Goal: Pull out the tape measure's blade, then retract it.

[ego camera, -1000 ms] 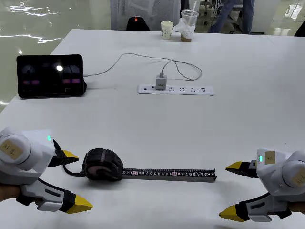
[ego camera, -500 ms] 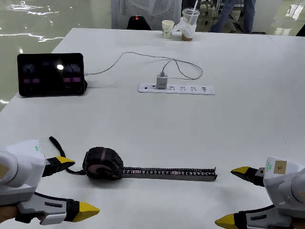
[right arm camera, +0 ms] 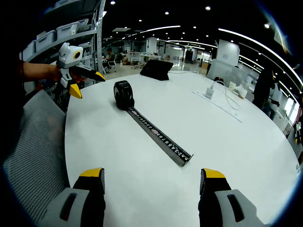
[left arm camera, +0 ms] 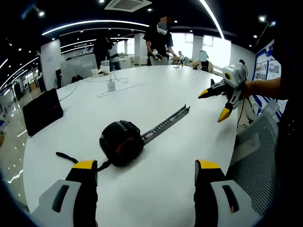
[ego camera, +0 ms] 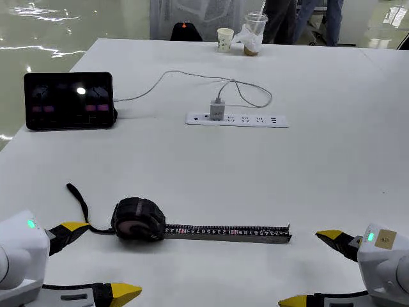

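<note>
A black tape measure (ego camera: 138, 219) lies on the white table (ego camera: 211, 166), its blade (ego camera: 227, 232) pulled out to the right and lying flat. Its wrist strap (ego camera: 78, 199) trails to the left. My left gripper (ego camera: 96, 262) is open at the lower left, a short way short of the case (left arm camera: 121, 142), touching nothing. My right gripper (ego camera: 316, 268) is open at the lower right, just beyond the blade's hooked end (right arm camera: 183, 158). Across the table, the left gripper view catches the right gripper (left arm camera: 217, 99), and the right gripper view catches the left gripper (right arm camera: 80, 80).
A dark tablet (ego camera: 69, 100) stands at the left, cabled to a charger in a white power strip (ego camera: 236, 119) at mid-table. Two cups (ego camera: 238, 38) sit at the far edge. People stand beyond the table (left arm camera: 161, 40).
Both grippers have drawn back toward the near edge, away from the tape measure. The strap now lies uncovered. Case and blade have stayed put.
</note>
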A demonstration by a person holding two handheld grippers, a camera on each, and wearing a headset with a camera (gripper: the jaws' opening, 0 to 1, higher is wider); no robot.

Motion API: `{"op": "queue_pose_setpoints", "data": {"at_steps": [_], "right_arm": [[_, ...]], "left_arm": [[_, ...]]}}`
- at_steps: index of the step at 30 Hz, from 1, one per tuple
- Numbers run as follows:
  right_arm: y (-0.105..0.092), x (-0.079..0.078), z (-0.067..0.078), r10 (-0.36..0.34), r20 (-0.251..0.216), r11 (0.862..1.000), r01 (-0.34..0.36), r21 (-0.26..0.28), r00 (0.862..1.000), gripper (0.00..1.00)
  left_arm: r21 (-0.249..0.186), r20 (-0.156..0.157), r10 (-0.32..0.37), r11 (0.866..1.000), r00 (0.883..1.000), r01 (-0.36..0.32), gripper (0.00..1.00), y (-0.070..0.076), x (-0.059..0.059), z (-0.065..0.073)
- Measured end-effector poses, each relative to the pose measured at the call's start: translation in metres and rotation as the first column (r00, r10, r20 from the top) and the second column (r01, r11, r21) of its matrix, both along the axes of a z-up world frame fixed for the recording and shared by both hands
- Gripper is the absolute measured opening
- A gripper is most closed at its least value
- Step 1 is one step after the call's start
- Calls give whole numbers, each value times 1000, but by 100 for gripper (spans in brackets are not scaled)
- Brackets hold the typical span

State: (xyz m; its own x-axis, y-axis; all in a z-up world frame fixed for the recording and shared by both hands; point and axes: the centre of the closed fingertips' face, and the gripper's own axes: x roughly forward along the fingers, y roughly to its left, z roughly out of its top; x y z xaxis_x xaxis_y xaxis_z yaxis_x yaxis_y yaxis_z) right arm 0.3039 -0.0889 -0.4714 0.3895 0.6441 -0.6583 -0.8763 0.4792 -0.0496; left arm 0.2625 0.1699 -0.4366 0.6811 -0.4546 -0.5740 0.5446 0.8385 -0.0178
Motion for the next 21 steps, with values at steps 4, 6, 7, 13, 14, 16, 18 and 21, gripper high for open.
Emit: {"op": "queue_pose_setpoints", "data": {"at_steps": [4,6,7,13,14,16,18,21], "right_arm": [[3,-5,1,-30,-15,999,31,22,999,86],[4,-8,1,-38,-22,999,39,29,999,87],[4,-10,2,-43,-18,999,44,29,999,87],[5,-17,5,-72,-23,997,73,40,997,91],[6,-18,6,-75,-24,996,76,41,997,91],[6,-21,8,-94,-26,994,95,50,995,93],[6,-23,9,-106,-25,993,107,54,994,93],[6,-24,11,-129,-26,990,131,56,991,95]], "left_arm": [[-10,6,28,1000,1000,-28,86,-2,-4,2],[-14,6,41,999,999,-41,87,-3,-6,2],[-15,7,44,999,999,-44,87,-4,-7,2],[-20,2,57,998,998,-57,89,-8,-12,4],[-22,3,61,998,998,-60,90,-8,-13,5],[-27,4,69,997,998,-68,90,-10,-15,6],[-27,5,76,997,997,-76,91,-10,-16,7],[-35,4,87,996,996,-87,92,-12,-18,8]]}}
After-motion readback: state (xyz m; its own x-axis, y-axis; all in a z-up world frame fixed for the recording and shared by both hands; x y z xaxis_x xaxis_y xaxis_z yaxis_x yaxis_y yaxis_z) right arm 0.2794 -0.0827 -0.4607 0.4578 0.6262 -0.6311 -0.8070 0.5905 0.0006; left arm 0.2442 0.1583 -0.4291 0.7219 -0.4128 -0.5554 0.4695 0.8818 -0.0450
